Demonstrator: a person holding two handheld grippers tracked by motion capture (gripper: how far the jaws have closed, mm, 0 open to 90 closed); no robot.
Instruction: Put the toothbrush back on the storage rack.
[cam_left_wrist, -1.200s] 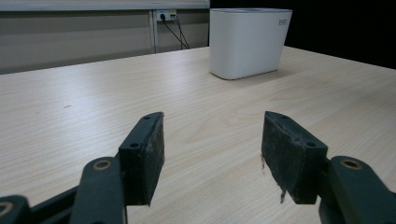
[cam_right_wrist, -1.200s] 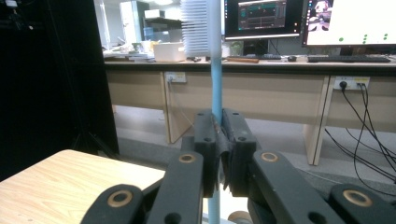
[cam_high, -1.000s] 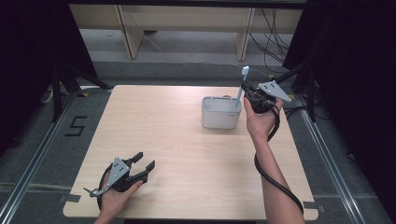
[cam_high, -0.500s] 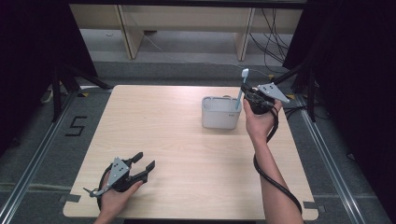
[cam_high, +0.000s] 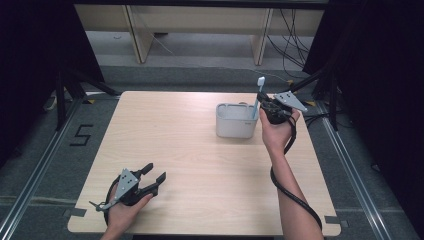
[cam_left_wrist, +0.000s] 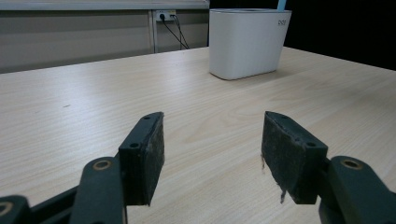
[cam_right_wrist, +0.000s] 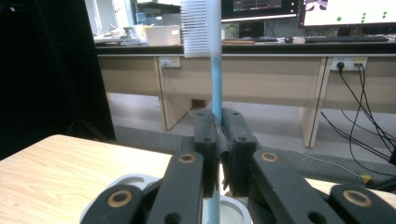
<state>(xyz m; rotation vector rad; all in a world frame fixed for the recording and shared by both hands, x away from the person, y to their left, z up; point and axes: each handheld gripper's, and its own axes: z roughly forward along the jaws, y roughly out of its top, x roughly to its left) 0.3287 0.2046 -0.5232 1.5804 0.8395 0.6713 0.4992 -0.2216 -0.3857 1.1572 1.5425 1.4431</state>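
Note:
A blue toothbrush (cam_high: 257, 97) with white bristles (cam_right_wrist: 195, 28) stands upright, its lower end inside a white holder cup (cam_high: 236, 122) at the table's right middle. My right gripper (cam_high: 263, 106) is shut on the toothbrush handle (cam_right_wrist: 216, 93), just right of the cup and above its rim (cam_right_wrist: 128, 179). My left gripper (cam_high: 153, 175) rests open on the table near the front left edge, nothing between its pads (cam_left_wrist: 152, 154). From the left gripper view the cup (cam_left_wrist: 247, 42) stands far off, with the blue handle tip poking above it.
The light wooden table (cam_high: 200, 165) has bare surface between the two hands. A black cable (cam_high: 295, 197) trails from the right gripper along the forearm. Beyond the table's far edge are desk legs and cables on the floor (cam_high: 295, 40).
The right gripper with the toothbrush has shifted very slightly toward the cup. The left gripper has stayed put.

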